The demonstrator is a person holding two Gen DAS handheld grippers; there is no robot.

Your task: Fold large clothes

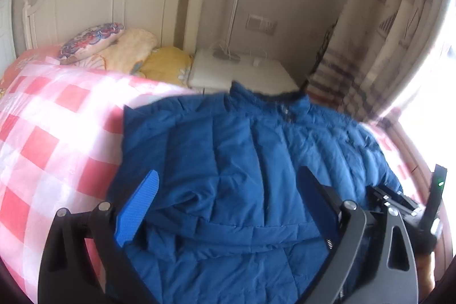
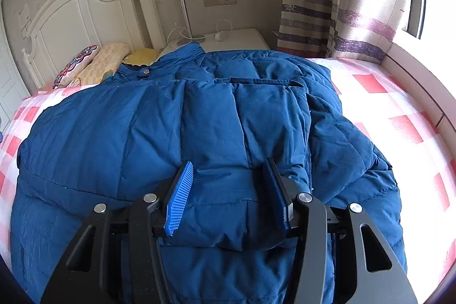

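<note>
Left wrist view: the left tool (image 1: 228,204), its jaws spread wide with nothing between them, hangs over a blue quilted puffer jacket (image 1: 242,150). The jacket lies ahead of and beneath the tool on a bed with a pink-and-white checked cover (image 1: 48,133); its collar points away from the tool. Part of the right tool (image 1: 399,204) shows at right.

Right wrist view: the right tool (image 2: 228,195) pinches a thick folded fold of the jacket (image 2: 114,127), its ribbed blue pads (image 2: 179,198) pressing each side. A folded panel lies on the jacket ahead. Beyond stand a white wooden headboard (image 2: 85,16) and patterned pillows (image 2: 94,64).
</note>
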